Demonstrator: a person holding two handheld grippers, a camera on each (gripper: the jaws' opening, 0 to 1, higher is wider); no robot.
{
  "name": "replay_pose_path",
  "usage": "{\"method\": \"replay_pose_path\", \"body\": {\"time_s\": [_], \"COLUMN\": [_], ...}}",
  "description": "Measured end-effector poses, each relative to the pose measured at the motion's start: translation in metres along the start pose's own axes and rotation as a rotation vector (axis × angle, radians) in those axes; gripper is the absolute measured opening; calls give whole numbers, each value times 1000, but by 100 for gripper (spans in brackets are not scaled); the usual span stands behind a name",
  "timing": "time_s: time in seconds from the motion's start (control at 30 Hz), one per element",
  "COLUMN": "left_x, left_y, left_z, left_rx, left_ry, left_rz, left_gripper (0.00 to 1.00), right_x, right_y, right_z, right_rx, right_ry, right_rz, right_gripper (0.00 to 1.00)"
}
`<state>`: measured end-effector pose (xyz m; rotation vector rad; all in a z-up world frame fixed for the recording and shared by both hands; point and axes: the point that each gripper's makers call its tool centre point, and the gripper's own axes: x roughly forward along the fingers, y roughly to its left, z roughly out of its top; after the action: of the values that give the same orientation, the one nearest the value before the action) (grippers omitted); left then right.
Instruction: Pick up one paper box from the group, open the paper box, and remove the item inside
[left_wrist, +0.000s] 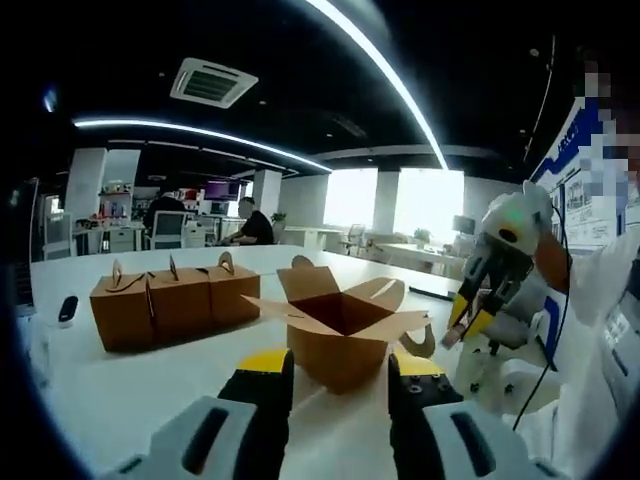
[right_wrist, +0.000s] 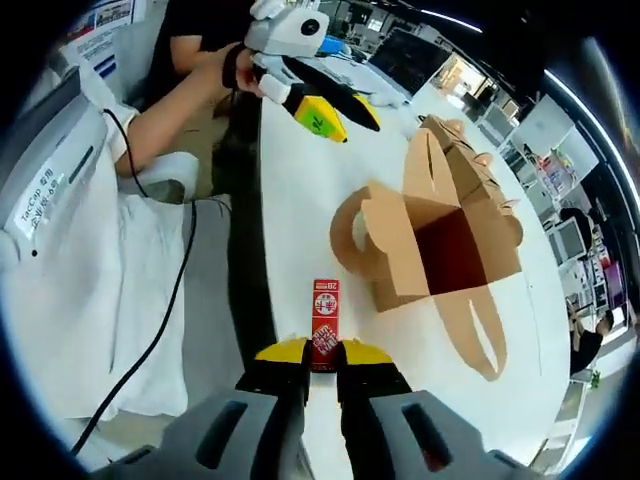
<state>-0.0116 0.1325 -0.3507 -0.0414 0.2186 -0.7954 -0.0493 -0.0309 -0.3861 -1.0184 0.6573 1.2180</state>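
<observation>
Boxes and grippers laid out on the white table (left_wrist: 130, 385)

In the left gripper view, the opened brown paper box (left_wrist: 338, 332) stands on the table just beyond the left gripper (left_wrist: 338, 375); a row of three closed brown paper boxes (left_wrist: 175, 303) sits to its left, the right gripper (left_wrist: 470, 318) to its right. In the right gripper view, a small red rectangular packet (right_wrist: 325, 337) sits between the right gripper's (right_wrist: 322, 358) jaws, the opened box beyond it to the right, the left gripper (right_wrist: 330, 115) beyond that.

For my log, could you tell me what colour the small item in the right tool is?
Red with white markings, clearest in the right gripper view: small item.
</observation>
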Motion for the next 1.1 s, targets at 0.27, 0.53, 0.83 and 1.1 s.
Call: {"method": "replay_pose_path", "body": {"time_s": [0.27,0.53,0.83,1.1], "left_x": [3,6,7,10], "left_y": [-1,-9,-18,-23], "left_z": [-8,-22,-34,-41], "left_rx": [4,9,34,50], "left_ry": [23,65,112,137], "left_rz": [-22,-72,-111,-129], "left_gripper": [39,37,35,35], "right_x": [23,35,49,64], "right_y": [-5,-3,-1,-5], "right_z": [-9,-8,-2,9], "right_rx": [8,0,-28,-79], "right_ry": [12,11,4,-7], "right_rz": [45,70,93,95], "right_gripper": [12,12,12,12]}}
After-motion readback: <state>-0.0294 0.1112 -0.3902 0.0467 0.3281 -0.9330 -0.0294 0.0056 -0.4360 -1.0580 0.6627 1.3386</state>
